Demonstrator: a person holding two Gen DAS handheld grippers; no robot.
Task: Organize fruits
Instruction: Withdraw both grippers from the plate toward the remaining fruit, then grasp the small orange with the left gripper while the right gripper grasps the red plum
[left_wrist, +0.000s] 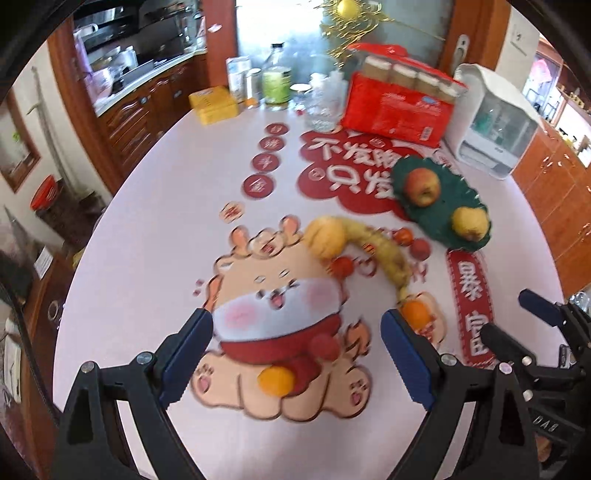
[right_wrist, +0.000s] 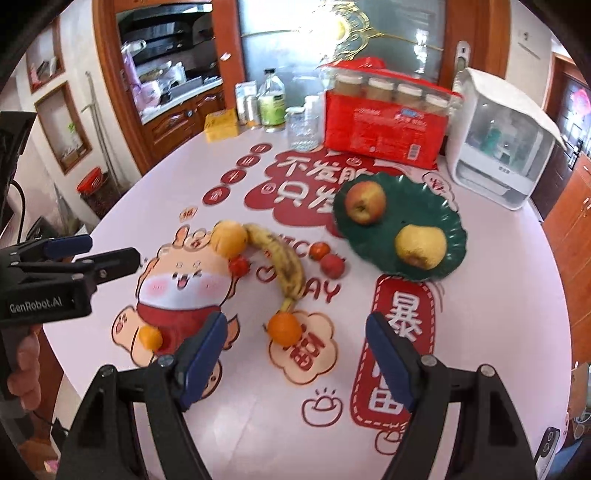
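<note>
**Two fruits plated, the rest waiting on the table**

While both grippers hang above the near edge of the table (right_wrist: 236, 424), neither one carries anything: the left gripper (left_wrist: 295, 347) has its jaws spread wide over the printed cartoon, and the right gripper (right_wrist: 295, 358) stands with jaws apart and nothing between them. The green plate (right_wrist: 454, 236) already holds an apple (right_wrist: 365, 202) and a pear (right_wrist: 420, 246), lying apart from each other. Still loose on the cloth are a banana (right_wrist: 284, 258), a large orange fruit (right_wrist: 229, 238) touching its far end, three small red fruits (right_wrist: 333, 265) scattered beside it, and two small oranges: one (right_wrist: 284, 328) at the banana's stem, just ahead of the right gripper, the other (left_wrist: 276, 382) in front of the left gripper's open jaws.

The step in hand looks like an approach for the next pick. Each gripper seems to have its nearest small orange as a target. The next move likely calls for lowering the jaws astride the round fruit, closing gently so it cannot roll away, then carrying it to a free spot on the plate.
</note>
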